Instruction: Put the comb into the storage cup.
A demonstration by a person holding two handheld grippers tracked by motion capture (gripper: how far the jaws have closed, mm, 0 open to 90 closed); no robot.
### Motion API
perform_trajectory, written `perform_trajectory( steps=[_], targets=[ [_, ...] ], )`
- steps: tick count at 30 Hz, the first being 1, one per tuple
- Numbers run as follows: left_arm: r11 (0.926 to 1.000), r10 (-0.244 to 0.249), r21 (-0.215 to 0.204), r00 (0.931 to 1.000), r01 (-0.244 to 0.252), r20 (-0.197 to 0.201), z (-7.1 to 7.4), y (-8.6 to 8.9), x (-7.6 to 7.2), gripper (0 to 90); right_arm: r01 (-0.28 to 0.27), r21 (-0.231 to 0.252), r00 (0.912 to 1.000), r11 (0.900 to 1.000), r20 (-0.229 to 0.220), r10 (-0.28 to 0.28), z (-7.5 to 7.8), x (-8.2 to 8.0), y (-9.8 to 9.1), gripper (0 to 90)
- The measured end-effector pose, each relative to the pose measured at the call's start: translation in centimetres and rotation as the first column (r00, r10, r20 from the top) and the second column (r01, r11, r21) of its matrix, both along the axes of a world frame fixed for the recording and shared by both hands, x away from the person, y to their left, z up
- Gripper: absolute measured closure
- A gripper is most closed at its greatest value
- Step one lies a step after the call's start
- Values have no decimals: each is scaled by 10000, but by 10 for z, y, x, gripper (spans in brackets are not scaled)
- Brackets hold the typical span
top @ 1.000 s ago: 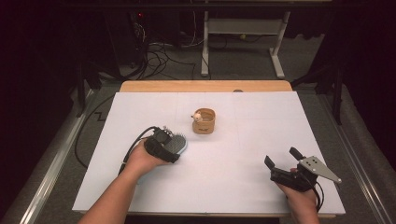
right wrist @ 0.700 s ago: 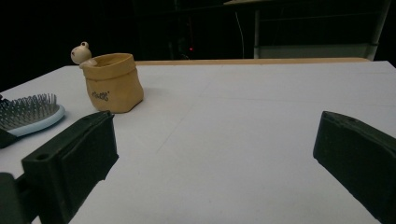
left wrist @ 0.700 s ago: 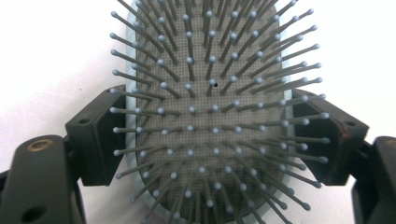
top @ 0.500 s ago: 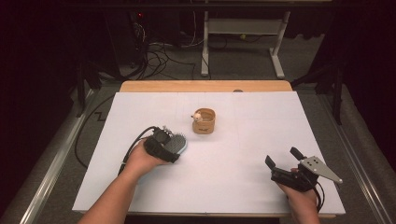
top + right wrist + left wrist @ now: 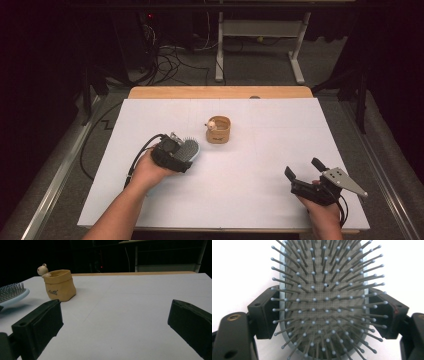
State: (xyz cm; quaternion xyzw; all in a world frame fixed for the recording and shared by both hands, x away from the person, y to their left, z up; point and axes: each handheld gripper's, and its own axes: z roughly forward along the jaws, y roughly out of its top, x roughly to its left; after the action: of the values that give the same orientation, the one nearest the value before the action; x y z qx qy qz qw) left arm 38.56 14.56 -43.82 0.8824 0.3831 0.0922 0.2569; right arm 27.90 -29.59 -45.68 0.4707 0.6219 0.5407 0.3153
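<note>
- Two grippers work on one white table [image 5: 250,200], and nothing has shifted in the last second.
- Left gripper [image 5: 172,152], near-left of the pot [image 5: 218,130], keeps its jaws clamped on the hairbrush [image 5: 323,297]; the grasp looks settled.
- Right gripper [image 5: 307,172], well apart from the pot, jaws wide, empty.

Both forearms are bare, with no sleeve showing. The left gripper [image 5: 176,152] is a chunky black body with a black cable looping from its back; its two jaws are blocky black plastic, one arm bearing a brass-ringed screw hole. The right gripper [image 5: 303,171] is black too, with thick wedge-shaped jaws, a grey three-cornered plate dotted with small holes on top, and a dark cable.
</note>
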Motion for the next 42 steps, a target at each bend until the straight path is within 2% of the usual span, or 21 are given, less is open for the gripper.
perform_trajectory(
  steps=[10,17,22,23,27,32,34,42],
  targets=[
    [9986,-66,-517,9986,94,532,6,3,-7,202,14,48,10000,10000,-12,-13,0,0,0,4],
    [9940,351,-1067,9956,-257,865,7,13,-10,202,19,66,10000,10000,-16,-19,0,0,0,3],
    [9883,429,-1501,9938,-272,1025,11,21,-13,202,22,77,10000,10000,-32,-22,-1,0,0,3],
    [9876,546,-1527,9917,-365,1162,11,22,-14,202,22,77,10000,10000,-32,-22,-1,0,0,3],
    [9798,669,-1960,9887,-397,1340,14,30,-17,202,20,74,10000,10000,-5,-20,0,0,0,3],
    [9689,976,-2418,9797,-532,1753,17,39,-22,202,37,75,10000,10000,17,-37,0,0,-1,3],
    [9655,1093,-2534,9760,-591,1885,17,42,-23,202,23,73,10000,10000,37,-23,0,-1,0,4],
    [9516,1249,-3024,9681,-549,2170,15,47,-28,202,3,18,10000,10000,97,-3,1,-1,1,3]
  ],
)
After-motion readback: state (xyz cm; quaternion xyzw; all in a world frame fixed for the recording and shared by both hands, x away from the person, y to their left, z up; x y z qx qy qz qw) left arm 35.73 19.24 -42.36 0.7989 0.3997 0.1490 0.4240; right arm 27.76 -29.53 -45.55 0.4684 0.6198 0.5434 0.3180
